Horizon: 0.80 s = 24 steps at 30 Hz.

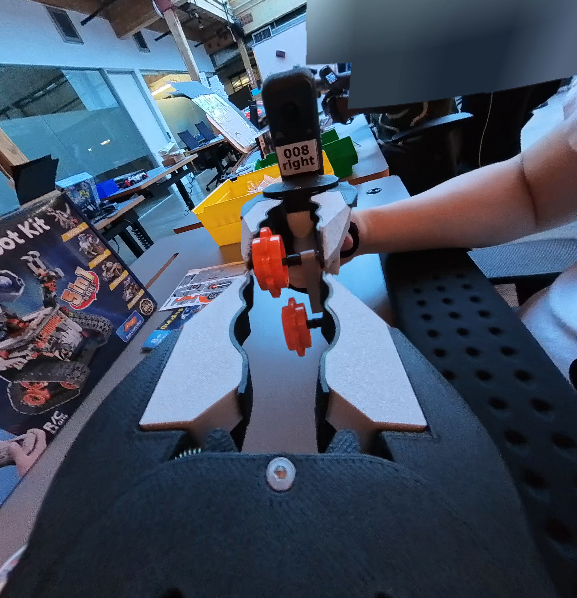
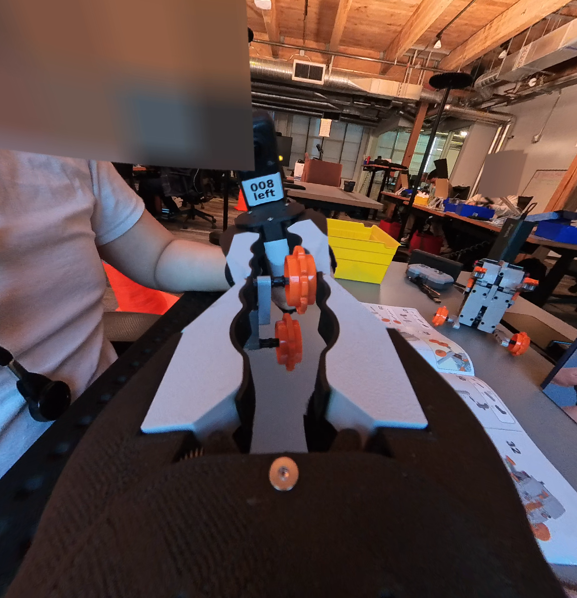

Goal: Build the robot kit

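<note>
Desk model (image 2: 489, 297), right view only; both hand-held grippers (image 1: 286, 278) (image 2: 283, 279) straddle geared beam (image 2: 264, 301), grip unclear.

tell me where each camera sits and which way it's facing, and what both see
Left wrist view: sits on the left gripper, looking along its grey fingers at the right gripper facing it, the person's bare forearm, a printed toy-kit box and a yellow plastic bin.
Right wrist view: sits on the right gripper, facing back at the left gripper, the person's pale shirt and a grey brick model.
Shared: the grey beam with two orange toothed wheels between both grippers, and the grey table.
</note>
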{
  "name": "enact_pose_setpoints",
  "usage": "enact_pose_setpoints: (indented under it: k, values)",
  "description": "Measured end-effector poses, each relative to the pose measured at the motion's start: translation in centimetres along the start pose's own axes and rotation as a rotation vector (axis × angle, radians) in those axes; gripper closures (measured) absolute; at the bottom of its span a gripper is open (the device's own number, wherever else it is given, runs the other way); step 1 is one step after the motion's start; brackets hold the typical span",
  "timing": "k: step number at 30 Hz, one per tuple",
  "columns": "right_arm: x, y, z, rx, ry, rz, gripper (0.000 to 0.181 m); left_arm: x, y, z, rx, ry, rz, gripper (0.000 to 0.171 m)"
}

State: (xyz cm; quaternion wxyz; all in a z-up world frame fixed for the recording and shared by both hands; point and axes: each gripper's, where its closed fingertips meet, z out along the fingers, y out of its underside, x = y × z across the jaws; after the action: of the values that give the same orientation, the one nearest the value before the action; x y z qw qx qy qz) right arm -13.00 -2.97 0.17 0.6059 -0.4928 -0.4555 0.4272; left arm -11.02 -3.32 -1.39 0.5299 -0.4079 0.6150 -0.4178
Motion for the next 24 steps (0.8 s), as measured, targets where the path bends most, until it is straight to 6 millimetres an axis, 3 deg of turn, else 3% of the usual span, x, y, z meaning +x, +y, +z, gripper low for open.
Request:
enact_pose_setpoints:
  k: [4, 14, 21, 24]
  values:
    - [0.1, 0.0, 0.2, 0.008, 0.007, -0.012, 0.144, -0.2, 0.0, 0.1, -0.004, -0.063, 0.103, 0.136]
    - [1.2, -0.3, -0.5, -0.063, 0.147, -0.197, 0.144, -1.0, 0.1, -0.1, 0.011, -0.052, -0.013, 0.142]
    - [0.8, 0.5, -0.7, -0.168, 0.164, -0.301, 0.137, -0.3, 1.0, 0.1, -0.031, -0.006, 0.013, 0.142]
    - [0.1, 1.2, -0.5, -0.226, 0.127, -0.335, 0.143, 0.2, 1.3, 0.1, -0.057, 0.026, 0.041, 0.141]
